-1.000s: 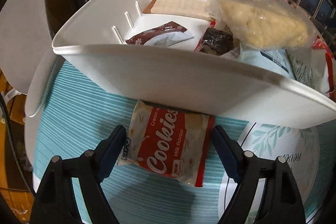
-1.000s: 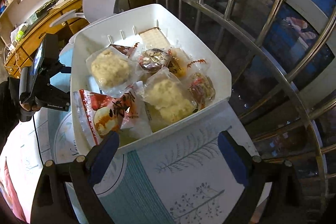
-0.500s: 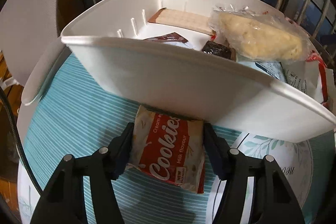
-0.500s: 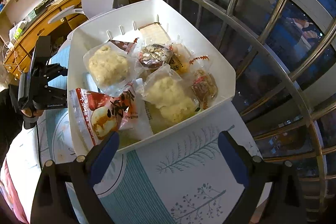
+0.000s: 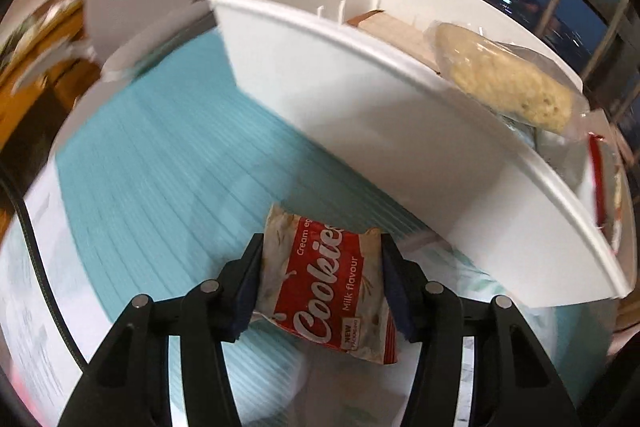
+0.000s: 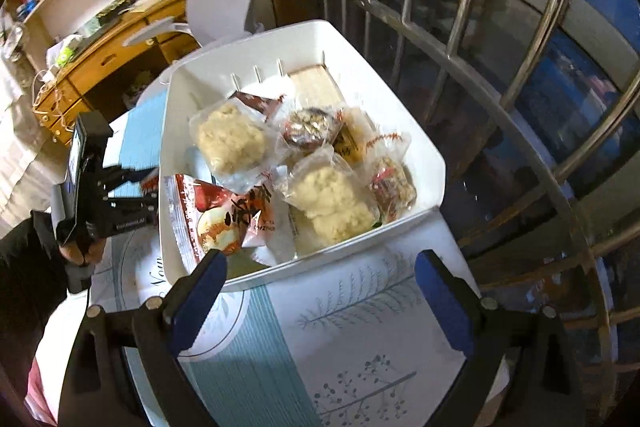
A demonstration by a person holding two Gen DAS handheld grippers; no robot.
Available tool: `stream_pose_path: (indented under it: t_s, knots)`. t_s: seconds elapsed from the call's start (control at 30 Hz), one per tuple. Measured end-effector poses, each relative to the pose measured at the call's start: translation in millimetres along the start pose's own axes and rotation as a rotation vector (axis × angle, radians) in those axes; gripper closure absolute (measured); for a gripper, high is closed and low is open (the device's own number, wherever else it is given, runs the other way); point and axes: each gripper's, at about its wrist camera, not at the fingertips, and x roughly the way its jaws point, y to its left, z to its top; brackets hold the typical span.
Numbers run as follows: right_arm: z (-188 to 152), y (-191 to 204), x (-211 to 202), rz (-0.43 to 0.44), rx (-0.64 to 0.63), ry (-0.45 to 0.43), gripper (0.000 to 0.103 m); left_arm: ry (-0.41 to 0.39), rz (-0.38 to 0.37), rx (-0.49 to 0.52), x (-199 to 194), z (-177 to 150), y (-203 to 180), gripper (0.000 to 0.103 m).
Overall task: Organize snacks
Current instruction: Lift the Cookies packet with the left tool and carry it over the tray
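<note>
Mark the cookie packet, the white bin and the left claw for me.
cookie packet (image 5: 328,287), left wrist view, on its red label.
white bin (image 5: 380,131), left wrist view, on its near outer wall.
left claw (image 5: 322,287), left wrist view, midway between the tips, shut on the packet.

left wrist cam sits low and close by the white bin's (image 5: 400,131) long side wall, looking down along its fingers. right wrist cam looks steeply down from higher, over the bin's short end. both catch the bin and the teal striped tablecloth (image 5: 160,167).
</note>
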Motion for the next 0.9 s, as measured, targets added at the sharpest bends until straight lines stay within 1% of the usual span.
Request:
stream_pose_path:
  t_s: [0.13, 0.23, 0.3, 0.4, 0.47, 0.53, 0.6, 0.73, 0.8, 0.9]
  knots:
    - [-5.4, -9.7, 0.3, -0.045, -0.021, 0.007, 0.007, 0.027, 0.039, -0.139, -12.6, -23.4, -13.8, 0.05]
    - [-9.3, -14.0, -1.1, -0.053, -0.05, 0.017, 0.007, 0.021, 0.051, -0.248, -27.0, -40.1, -27.4, 0.05]
    - [-10.8, -16.5, -2.1, -0.032, -0.077, 0.033, 0.007, 0.017, 0.072, -0.315, -37.4, -49.3, -34.5, 0.05]
    - [-10.0, -19.3, -7.2, 0.015, -0.107, 0.035, 0.007, 0.02, 0.105, -0.429, -54.9, -62.3, -44.6, 0.05]
    - [-9.4, -20.3, -9.6, 0.038, -0.128, 0.035, 0.007, 0.021, 0.114, -0.482, -67.8, -68.6, -54.5, 0.05]
    - [-8.0, -22.0, -11.0, 0.059, -0.144, 0.033, 0.007, 0.016, 0.137, -0.516, -81.7, -69.8, -65.6, 0.05]
    - [-6.4, -25.1, -10.3, 0.087, -0.149, 0.033, 0.007, 0.016, 0.177, -0.553, -88.6, -61.2, -73.9, 0.05]
    - [-3.7, -31.2, -9.0, 0.098, -0.163, 0.025, 0.007, -0.004, 0.208, -0.612, -110.2, -54.4, -94.6, 0.049]
    - [-2.1, -37.1, -8.1, 0.097, -0.157, 0.019, 0.007, -0.03, 0.207, -0.626, -121.9, -48.2, -106.7, 0.049]
    - [0.7, -46.9, -6.9, 0.122, -0.141, 0.004, 0.007, -0.082, 0.165, -0.637, -137.4, -34.4, -124.9, 0.049]
